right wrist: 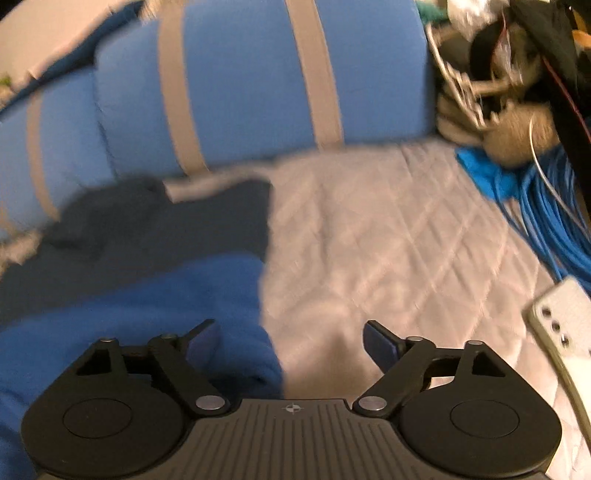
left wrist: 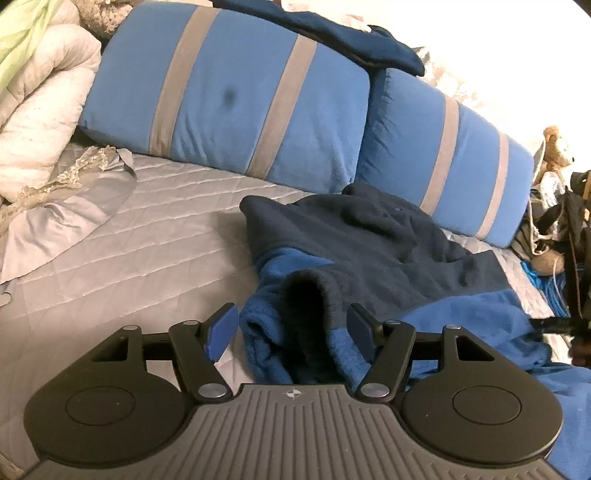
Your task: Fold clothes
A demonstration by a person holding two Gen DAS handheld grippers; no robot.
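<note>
on the quilt (left wrist: 155, 236), in front of two cushions, lies the fleece (left wrist: 388, 251), a two-tone garment with a dark navy upper part and a bright blue lower part. it is rumpled, not flat: in the left wrist view a navy cuff or sleeve end (left wrist: 306, 295) stands up as a dark tube near the middle, with bright blue folds bunched beside it on the left. the navy part reaches back until it meets the right cushion (left wrist: 443, 147).

the left gripper (left wrist: 291, 332) hangs just above this bunched part with its jaws apart; the sleeve end shows between the blue pads (left wrist: 221, 332), but neither pad presses on the cloth, and nothing is held.

in the right wrist view, which is blurred, the fleece (right wrist: 129, 288) fills the lower left and its edge runs down to the gripper. the right gripper (right wrist: 291, 347) has its jaws wide apart; the left pad sits over the blue cloth and the right pad over bare quilt (right wrist: 388, 240), with no grip on either.

behind the fleece the two cushions are blue with grey stripes; the left cushion (left wrist: 229, 99) has a small dark spot. a dark blue cloth (left wrist: 332, 33) lies along their tops. to the far left sit a white duvet (left wrist: 44, 96) and a grey pillowcase (left wrist: 70, 210) with a lace edge. at the right edge of the bed are a soft toy (left wrist: 557, 147), blue cables (right wrist: 546, 206) and a pale phone (right wrist: 565, 317).
</note>
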